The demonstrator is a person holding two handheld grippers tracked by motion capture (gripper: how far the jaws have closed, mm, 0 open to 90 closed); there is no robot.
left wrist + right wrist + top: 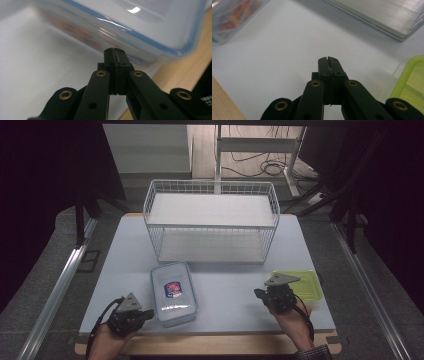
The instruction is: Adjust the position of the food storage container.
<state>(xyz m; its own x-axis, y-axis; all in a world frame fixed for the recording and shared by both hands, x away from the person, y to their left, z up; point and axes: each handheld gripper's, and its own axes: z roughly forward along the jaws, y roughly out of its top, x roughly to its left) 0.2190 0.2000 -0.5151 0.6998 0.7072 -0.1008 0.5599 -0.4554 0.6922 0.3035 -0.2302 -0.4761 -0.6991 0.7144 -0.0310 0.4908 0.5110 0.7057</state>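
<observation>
A clear box with a blue-rimmed lid (173, 292) lies at the front left of the pale table (230, 290), with a red and blue label showing through it. My left gripper (149, 313) sits just left of the box, jaws shut and empty. In the left gripper view the tips (115, 51) are close up against the box's side (140, 27). A green-lidded box (304, 282) lies at the front right. My right gripper (258, 293) is shut and empty beside it, pointing left over bare table. In the right gripper view the tips (329, 60) are pressed together, with the green lid (412, 77) at the right.
A white wire basket with two shelves (212, 220) stands at the back middle of the table; its lower board (382, 15) appears in the right gripper view. The table's wooden front edge (210, 345) runs below both hands. Cables and a metal frame lie on the floor beyond.
</observation>
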